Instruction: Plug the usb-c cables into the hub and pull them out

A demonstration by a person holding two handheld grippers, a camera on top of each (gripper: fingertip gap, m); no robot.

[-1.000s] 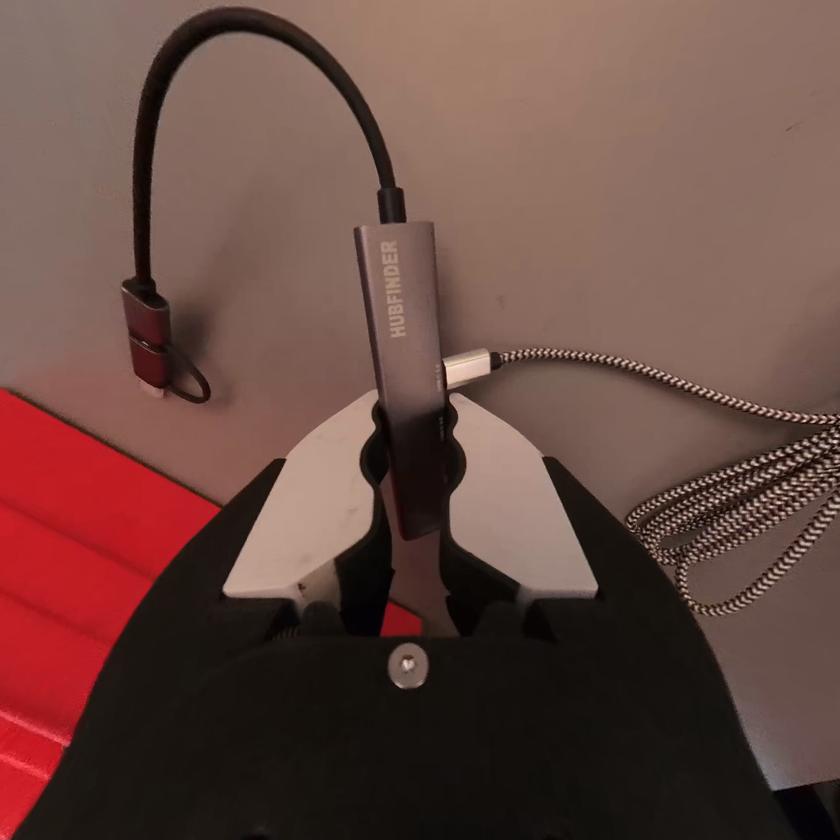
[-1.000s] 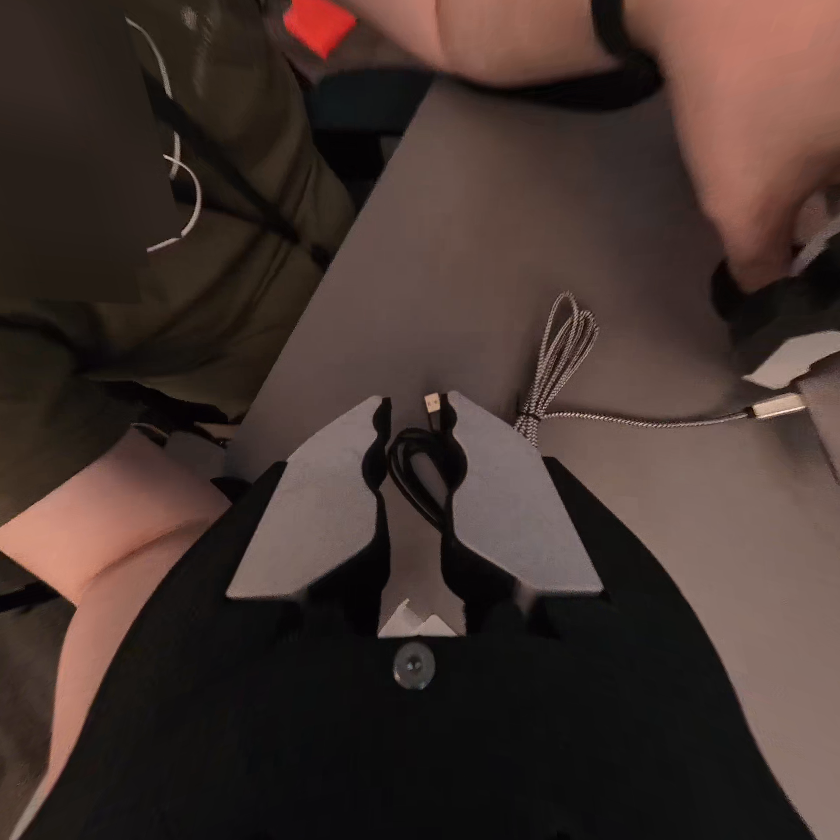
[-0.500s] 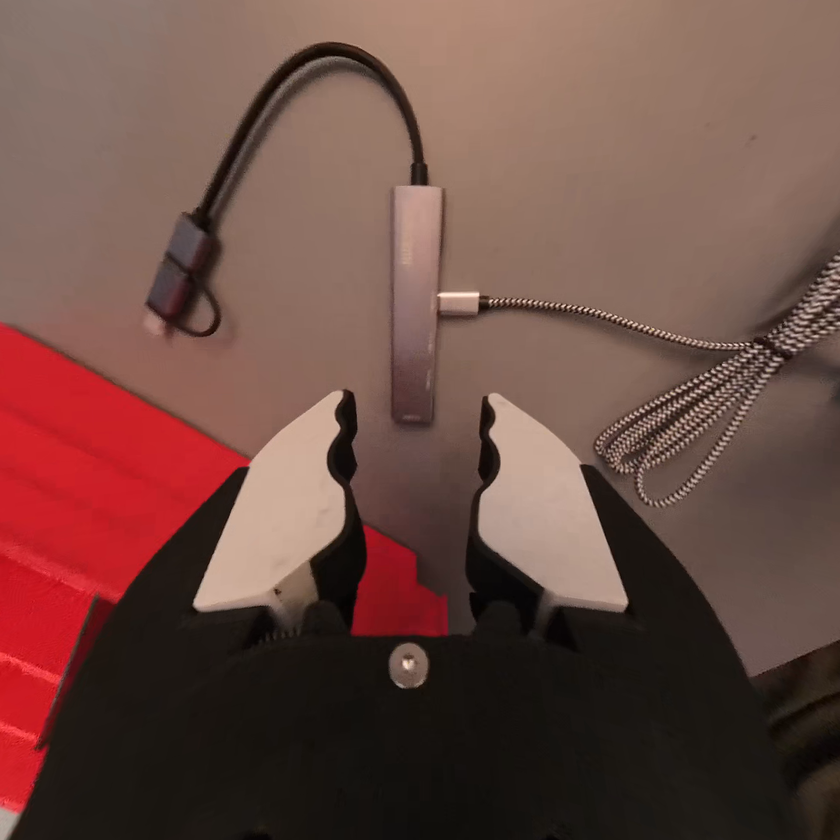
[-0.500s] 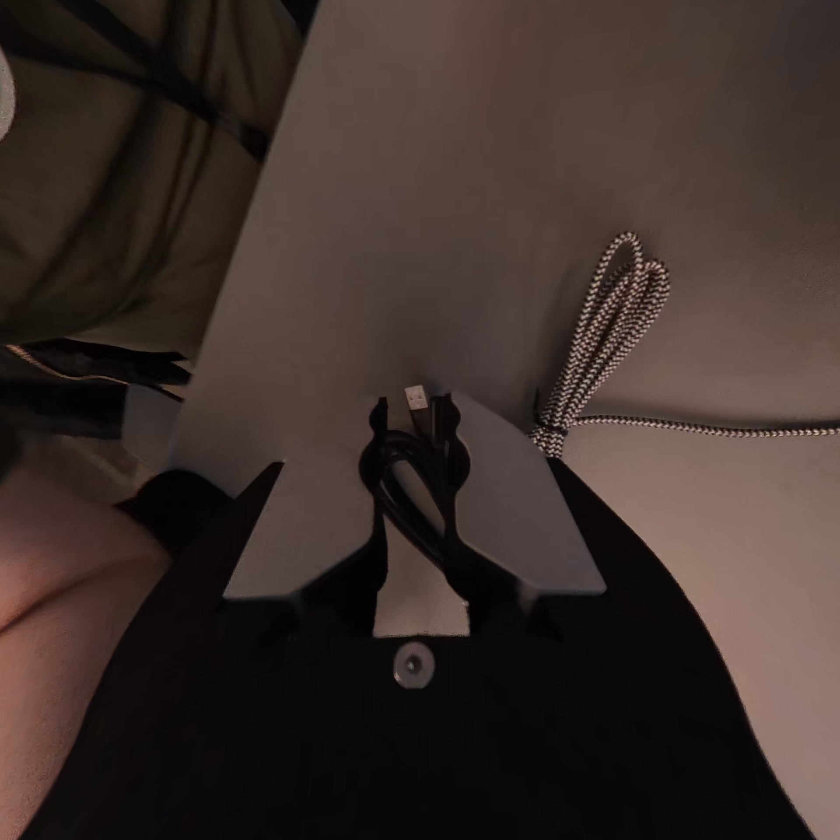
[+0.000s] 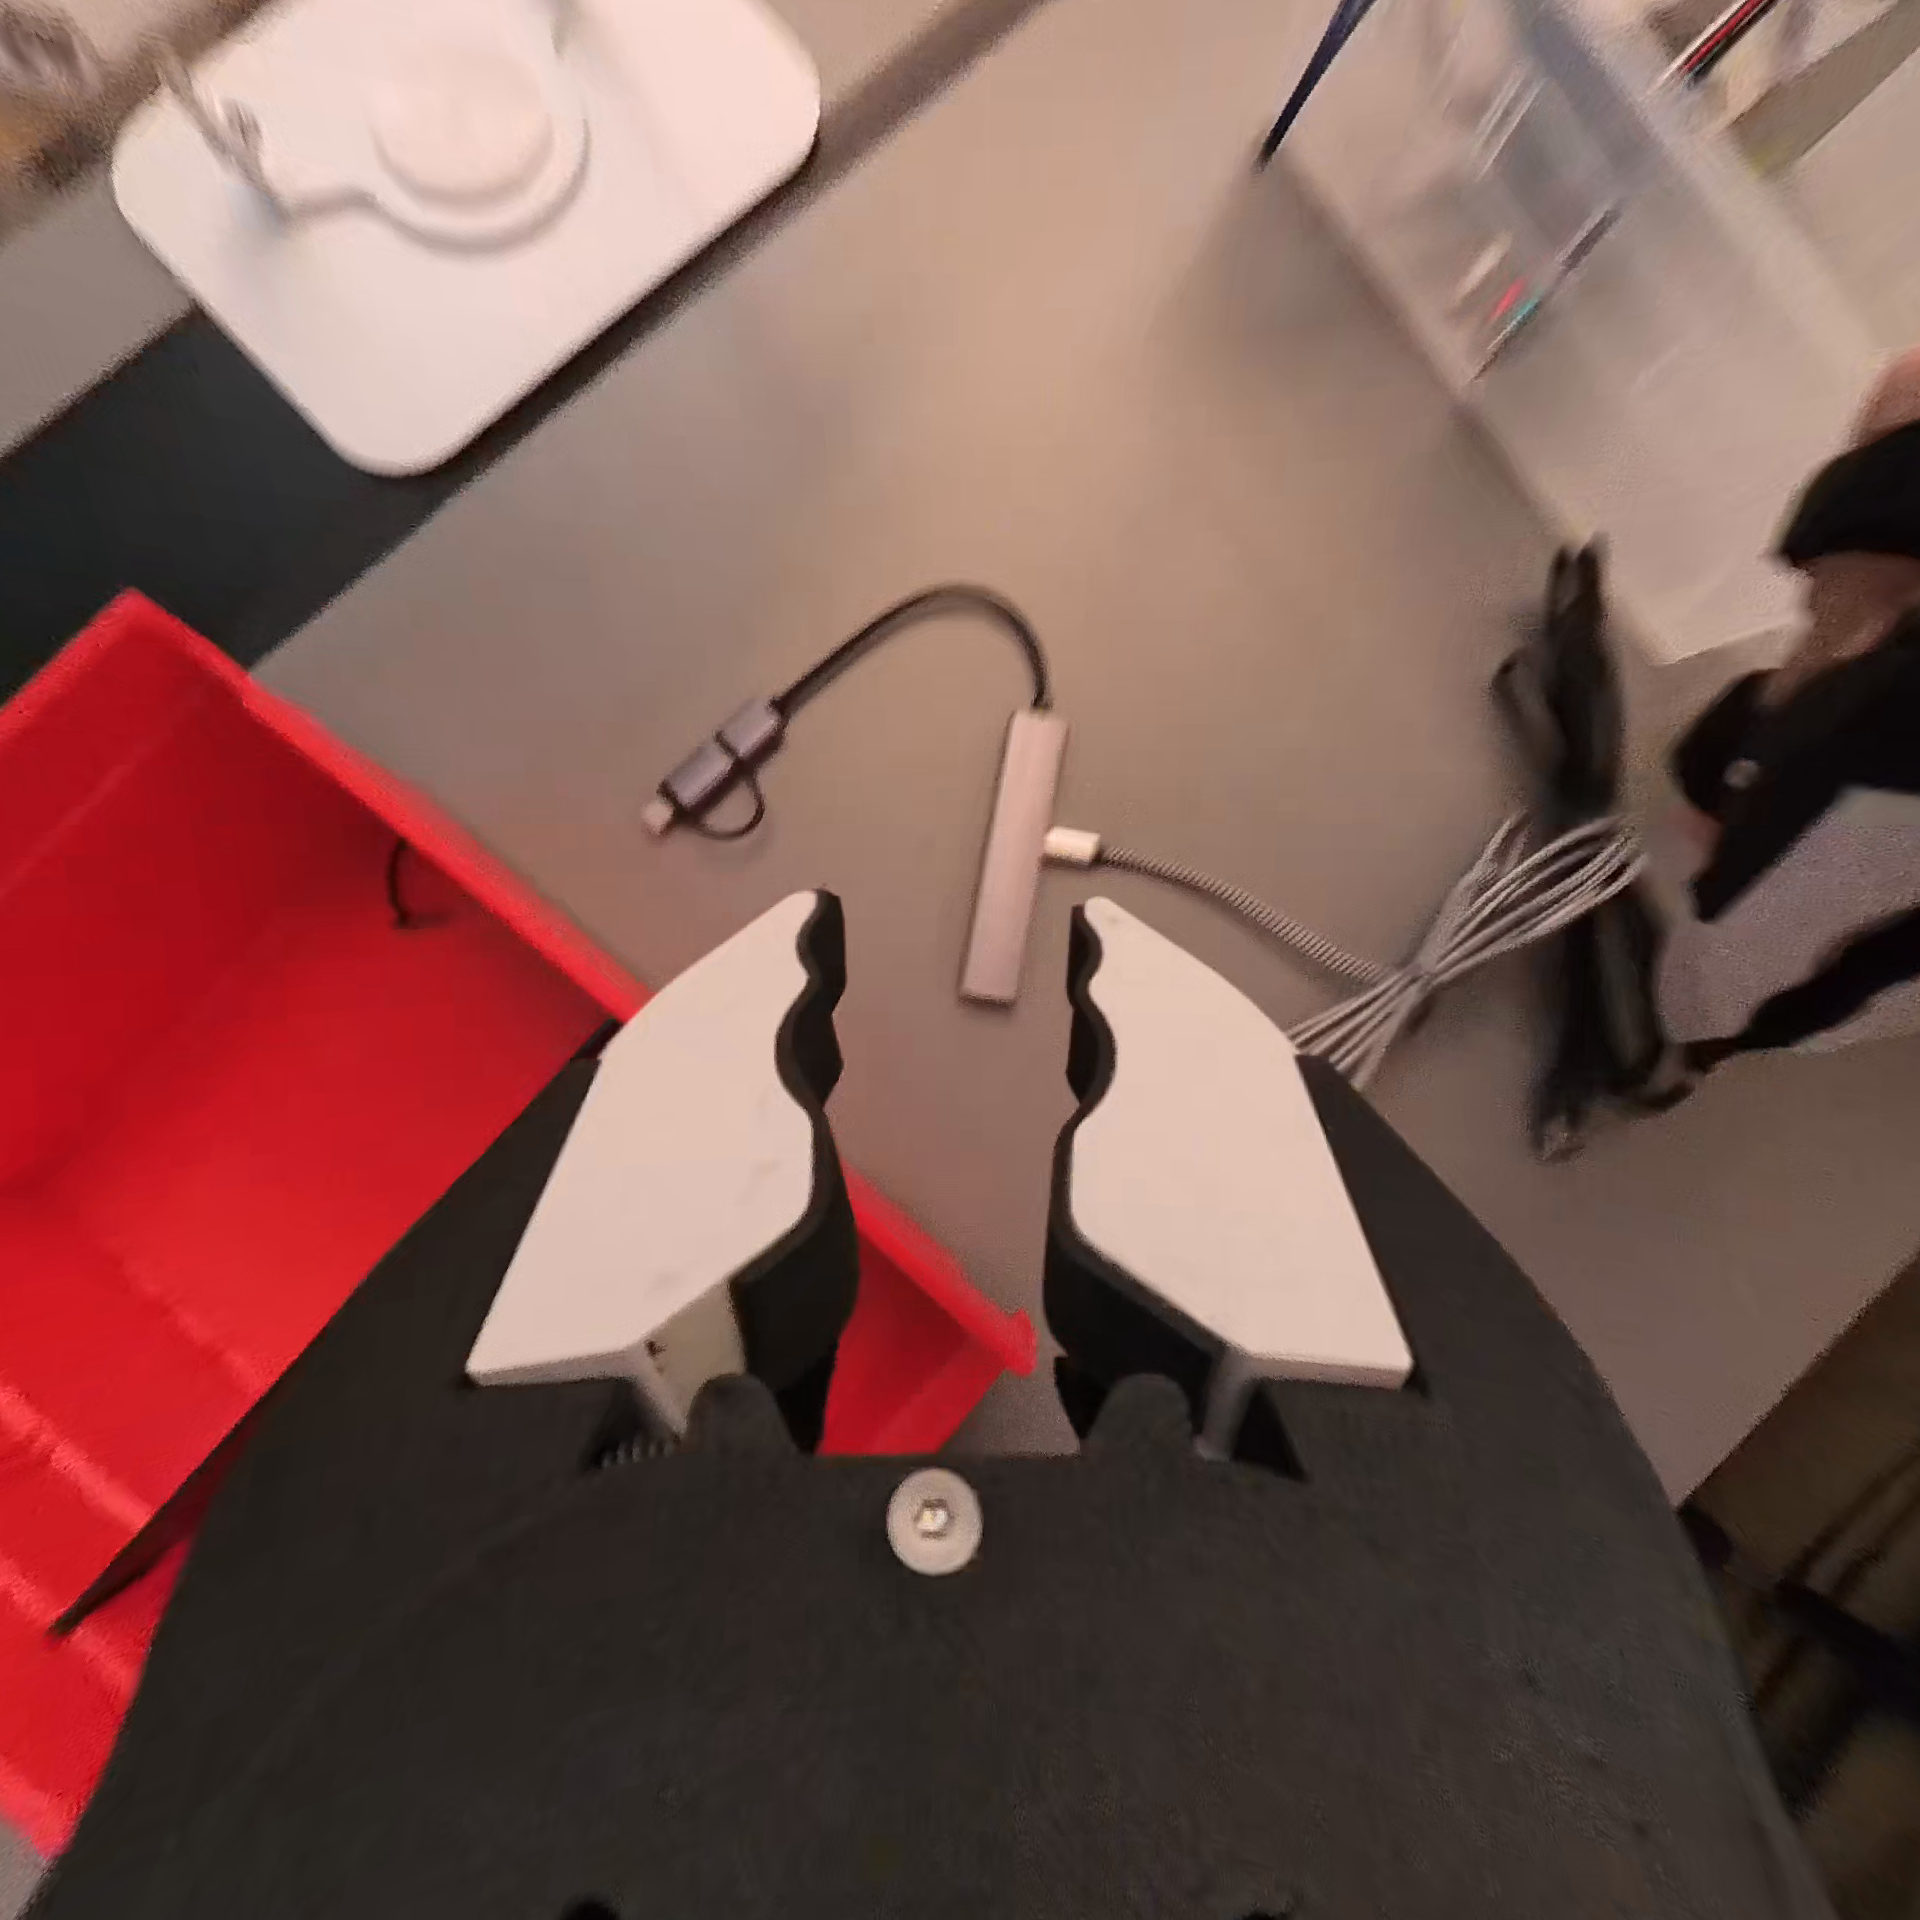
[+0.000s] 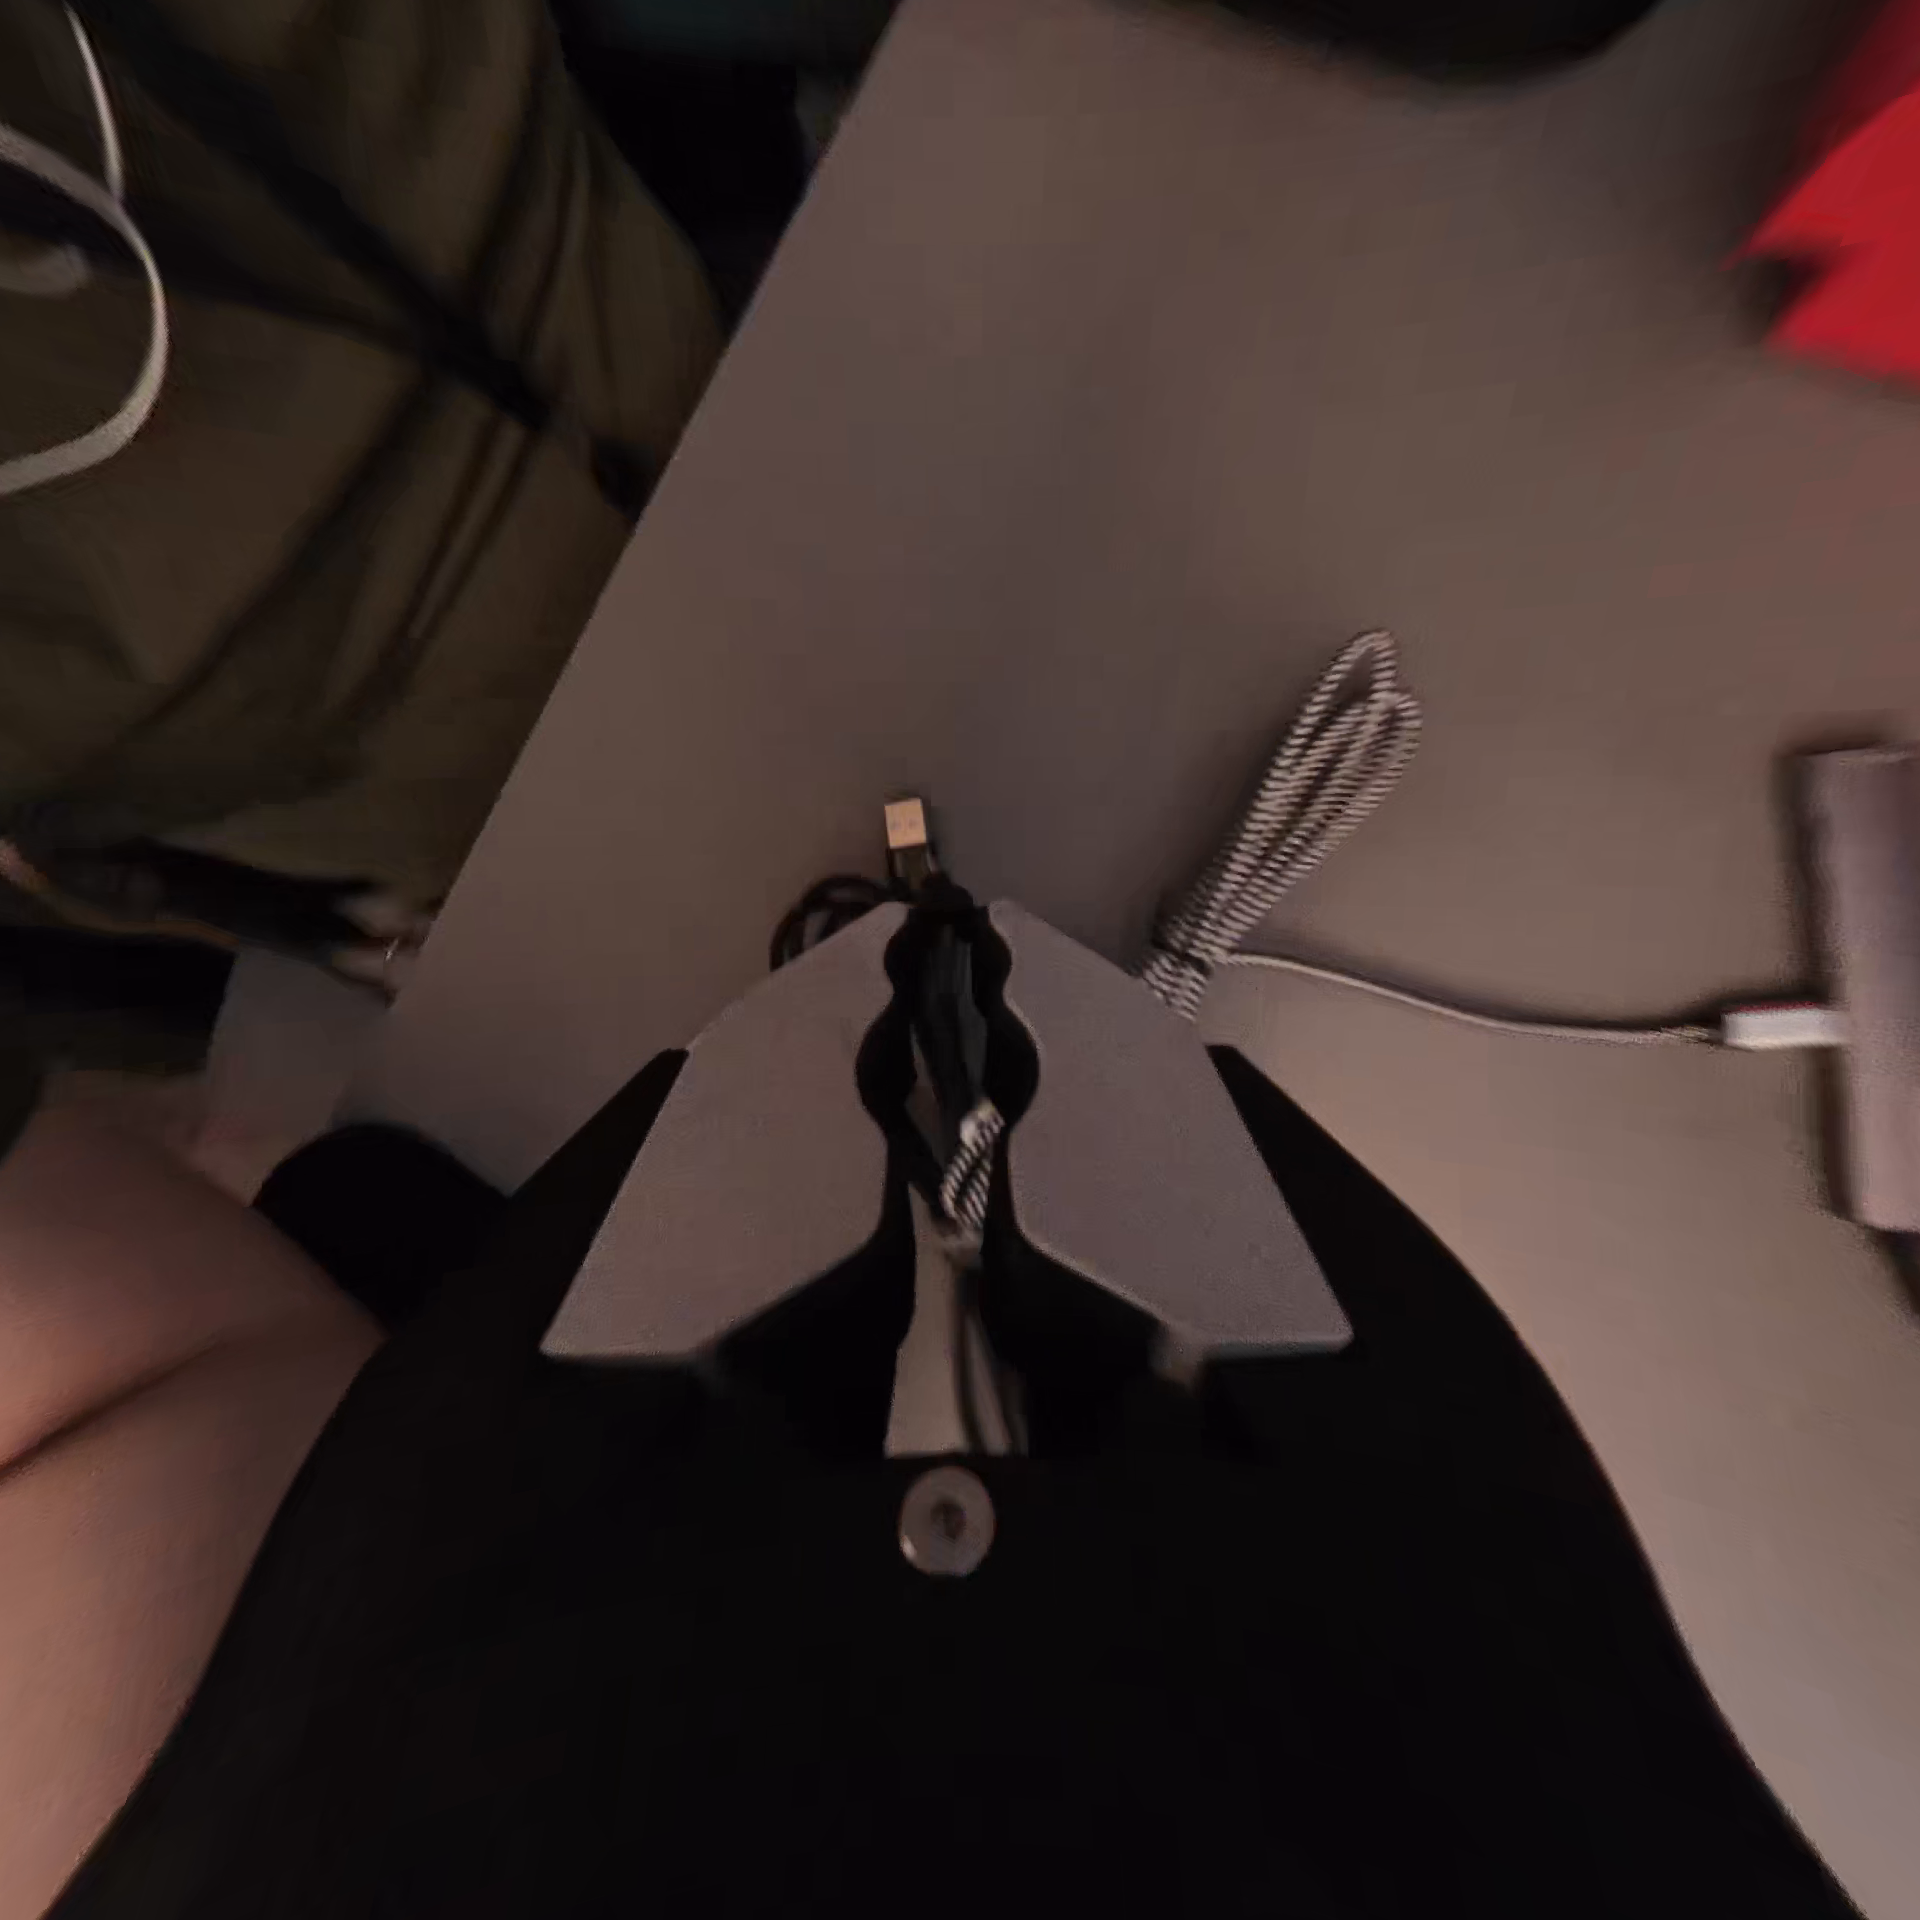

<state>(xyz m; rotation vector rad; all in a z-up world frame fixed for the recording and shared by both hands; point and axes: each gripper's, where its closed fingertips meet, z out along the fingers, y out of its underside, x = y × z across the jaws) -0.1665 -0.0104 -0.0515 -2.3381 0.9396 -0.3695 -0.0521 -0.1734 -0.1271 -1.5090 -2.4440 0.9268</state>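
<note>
Left tongs hang spread above the hub lying on the worktop; right tongs pinch a limp black cable. Light, stiff hub: grip its narrow sides.

Grey hub, black-white braided cable, red bin

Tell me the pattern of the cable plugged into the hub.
Black-and-white braided cable; right wrist view shows it best.
</note>
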